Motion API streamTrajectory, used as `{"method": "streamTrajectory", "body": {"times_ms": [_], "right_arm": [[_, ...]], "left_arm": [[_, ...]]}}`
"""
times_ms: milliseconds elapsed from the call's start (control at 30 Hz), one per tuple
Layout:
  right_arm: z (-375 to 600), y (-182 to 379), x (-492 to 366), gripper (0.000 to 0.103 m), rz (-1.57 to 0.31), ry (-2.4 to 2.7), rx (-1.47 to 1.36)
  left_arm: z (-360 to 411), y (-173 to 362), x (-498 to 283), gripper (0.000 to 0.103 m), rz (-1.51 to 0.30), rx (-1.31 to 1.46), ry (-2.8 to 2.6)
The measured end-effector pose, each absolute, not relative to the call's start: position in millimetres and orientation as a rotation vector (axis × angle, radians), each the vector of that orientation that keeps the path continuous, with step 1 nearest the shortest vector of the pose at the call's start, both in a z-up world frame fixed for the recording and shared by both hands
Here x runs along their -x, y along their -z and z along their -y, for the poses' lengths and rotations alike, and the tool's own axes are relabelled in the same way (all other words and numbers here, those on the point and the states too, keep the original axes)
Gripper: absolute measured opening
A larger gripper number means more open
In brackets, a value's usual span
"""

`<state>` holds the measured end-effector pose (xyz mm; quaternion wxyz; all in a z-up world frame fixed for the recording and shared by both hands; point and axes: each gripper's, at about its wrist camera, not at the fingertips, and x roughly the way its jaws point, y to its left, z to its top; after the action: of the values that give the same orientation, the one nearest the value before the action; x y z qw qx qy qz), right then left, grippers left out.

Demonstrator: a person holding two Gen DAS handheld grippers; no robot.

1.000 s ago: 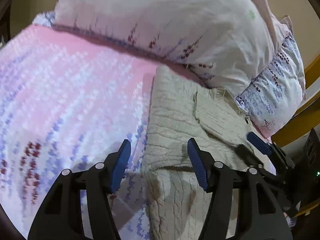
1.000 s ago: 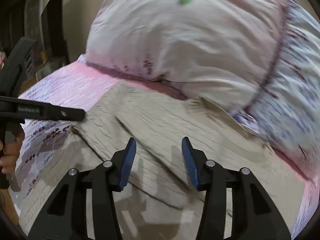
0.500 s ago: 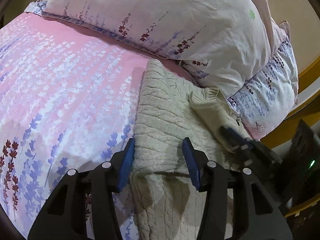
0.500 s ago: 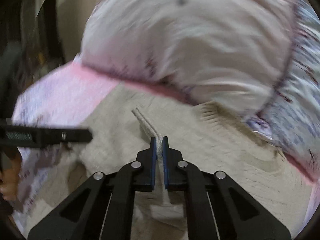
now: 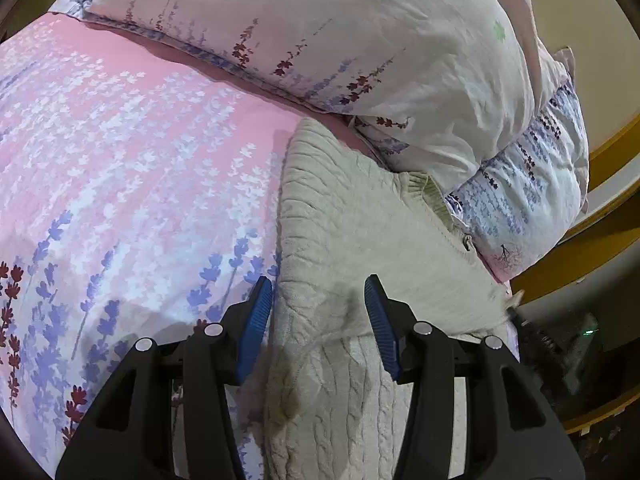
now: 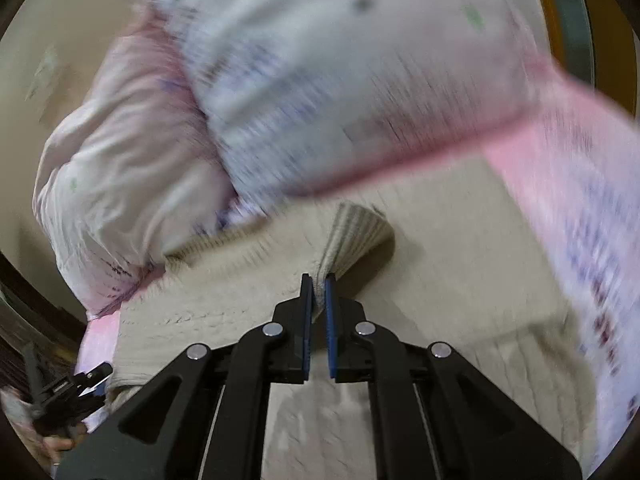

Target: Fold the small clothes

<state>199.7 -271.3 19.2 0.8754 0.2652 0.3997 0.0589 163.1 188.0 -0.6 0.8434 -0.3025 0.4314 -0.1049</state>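
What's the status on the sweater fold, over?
Right gripper shut on ribbed sweater cuff, lifted. Left gripper open over cream sweater. Pillows crowd the far edge.

left hand-held gripper [image 5: 318, 312] (jaws apart) over cream knit sweater [image 5: 352, 232] on pink bedsheet [image 5: 132, 152]

Bed [image 5: 120, 168] fills most of left wrist view; cover pink with white, lilac and dark-red flower print. Two pillows stacked at head: upper pillow [image 5: 360, 40] pale with sparse floral sprigs, lower pillow [image 5: 532, 200] denser lilac print. Yellow-brown wooden frame [image 5: 592, 236] beside pillows at right. Plain beige wall [image 5: 568, 8] behind. Right wrist view motion-blurred; same bedding, beige wall [image 6: 72, 60]. Lighting dim, warm.
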Motion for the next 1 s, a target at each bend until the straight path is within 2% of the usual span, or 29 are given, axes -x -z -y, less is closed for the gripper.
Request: {"method": "streamTrajectory", "body": {"times_ms": [100,167,233,300,400,500,567,733,833,933,967,1000], "right_arm": [[286.2,-0.2,-199.7,0.015,-0.904,-0.162,-0.691],[293.8,0.9,-202.0,0.027,-0.906,-0.18,-0.756],[298.2,-1.4,-204.1,0.034,-0.899,-0.177,-0.757],[302.1,-2.0,-205.7,0.034,-0.898,-0.169,-0.757],[307.9,1.2,-215.2,0.034,-0.914,-0.16,-0.783],[314.9,6.7,-224.9,0.025,-0.94,-0.152,-0.787],[312.7,7.5,-229.5,0.008,-0.95,-0.154,-0.759],[316.0,-13.5,-212.3,0.007,-0.827,-0.168,-0.721],[315.8,-2.2,-212.1,0.007,-0.882,-0.142,-0.71],[316.7,9.1,-211.9,0.007,-0.913,-0.135,-0.722],[315.5,9.6,-211.7,0.008,-0.913,-0.137,-0.718],[313.4,8.2,-211.8,0.008,-0.912,-0.139,-0.704]], "left_arm": [[-186.8,0.2,-164.2,0.049,-0.913,0.64,0.22],[-186.1,0.1,-165.9,0.049,-0.918,0.649,0.218],[-184.8,0.1,-168.6,0.049,-0.926,0.651,0.219],[-183.5,-0.3,-172.1,0.049,-0.932,0.653,0.219],[-183.1,-0.2,-178.4,0.049,-0.939,0.654,0.216],[-183.0,0.6,-182.9,0.049,-0.94,0.655,0.212],[-182.7,1.0,-185.9,0.049,-0.941,0.654,0.209],[-181.4,2.5,-190.0,0.043,-0.944,0.653,0.215],[-179.1,2.9,-191.9,0.038,-0.946,0.647,0.217],[-177.7,2.9,-193.6,0.022,-0.946,0.639,0.208],[-177.8,2.7,-194.1,0.012,-0.945,0.633,0.203],[-179.0,3.2,-193.9,0.011,-0.942,0.628,0.197]]}}
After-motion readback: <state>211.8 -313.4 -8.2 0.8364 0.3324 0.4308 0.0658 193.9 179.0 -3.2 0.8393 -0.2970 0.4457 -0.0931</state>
